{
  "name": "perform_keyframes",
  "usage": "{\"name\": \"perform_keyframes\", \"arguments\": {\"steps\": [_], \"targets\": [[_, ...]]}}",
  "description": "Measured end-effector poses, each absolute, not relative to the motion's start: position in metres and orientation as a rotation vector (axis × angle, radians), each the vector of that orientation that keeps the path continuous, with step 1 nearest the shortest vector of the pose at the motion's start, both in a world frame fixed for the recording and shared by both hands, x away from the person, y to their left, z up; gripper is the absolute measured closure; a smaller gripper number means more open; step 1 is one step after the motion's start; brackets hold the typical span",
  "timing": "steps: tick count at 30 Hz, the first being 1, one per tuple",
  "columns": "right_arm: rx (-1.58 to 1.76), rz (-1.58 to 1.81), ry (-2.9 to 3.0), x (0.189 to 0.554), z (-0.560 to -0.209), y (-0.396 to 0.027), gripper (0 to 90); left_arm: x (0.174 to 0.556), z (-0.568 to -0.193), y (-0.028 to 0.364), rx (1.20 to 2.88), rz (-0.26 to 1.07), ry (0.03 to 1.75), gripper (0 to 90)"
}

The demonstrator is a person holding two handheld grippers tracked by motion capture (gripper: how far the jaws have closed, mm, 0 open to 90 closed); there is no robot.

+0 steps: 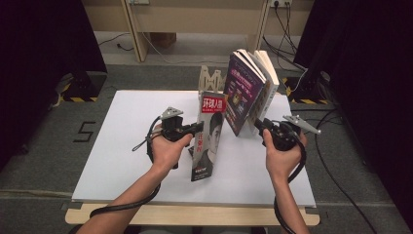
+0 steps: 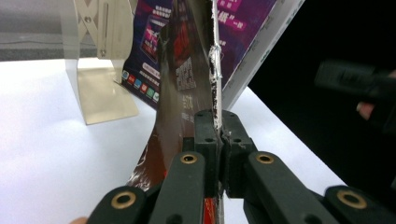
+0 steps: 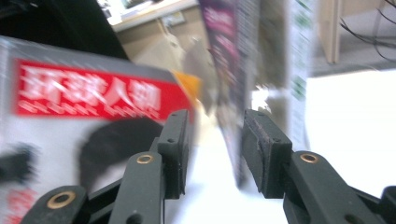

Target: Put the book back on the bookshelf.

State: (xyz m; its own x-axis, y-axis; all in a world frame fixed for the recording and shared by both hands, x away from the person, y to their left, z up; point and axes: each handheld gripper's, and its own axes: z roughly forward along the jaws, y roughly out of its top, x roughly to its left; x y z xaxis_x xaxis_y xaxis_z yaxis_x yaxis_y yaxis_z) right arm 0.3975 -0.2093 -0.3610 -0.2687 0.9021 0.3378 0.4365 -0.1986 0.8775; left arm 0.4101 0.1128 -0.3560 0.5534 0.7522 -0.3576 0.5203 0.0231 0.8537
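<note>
A magazine (image 1: 210,141) with a red title band and a portrait cover stands upright on the white table top (image 1: 126,141). My left gripper (image 1: 197,129) is shut on its edge. In the left gripper view the two pads (image 2: 217,135) pinch the worn edge of the magazine (image 2: 180,70). My right gripper (image 1: 259,126) is held to the right of the magazine, beside the foot of a leaning purple book (image 1: 243,92). Its jaws (image 3: 215,149) stand open with nothing between them. The magazine cover (image 3: 88,93) shows at left and the purple book (image 3: 226,56) ahead, both blurred.
Two or three books lean left against a pale metal bookend (image 1: 210,78) at the table's back edge. That bookend (image 2: 95,79) stands behind the magazine. The right hand (image 2: 369,88) shows blurred at the far right. Cables and a wooden frame lie on the floor behind.
</note>
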Motion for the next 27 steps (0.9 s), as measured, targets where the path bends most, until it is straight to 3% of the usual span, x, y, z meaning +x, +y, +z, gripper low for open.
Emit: {"name": "perform_keyframes", "arguments": {"steps": [15, 27], "targets": [[1.723, 1.316, 1.679, 0.377, -0.423, -0.24, 60.7, 0.403, -0.332, 0.135, 1.567, 0.316, 1.071, 87.1], [1.768, 1.263, 1.701, 0.369, -0.449, -0.243, 60.3, 0.42, -0.322, 0.134, 1.532, 0.439, 1.018, 87.1]]}}
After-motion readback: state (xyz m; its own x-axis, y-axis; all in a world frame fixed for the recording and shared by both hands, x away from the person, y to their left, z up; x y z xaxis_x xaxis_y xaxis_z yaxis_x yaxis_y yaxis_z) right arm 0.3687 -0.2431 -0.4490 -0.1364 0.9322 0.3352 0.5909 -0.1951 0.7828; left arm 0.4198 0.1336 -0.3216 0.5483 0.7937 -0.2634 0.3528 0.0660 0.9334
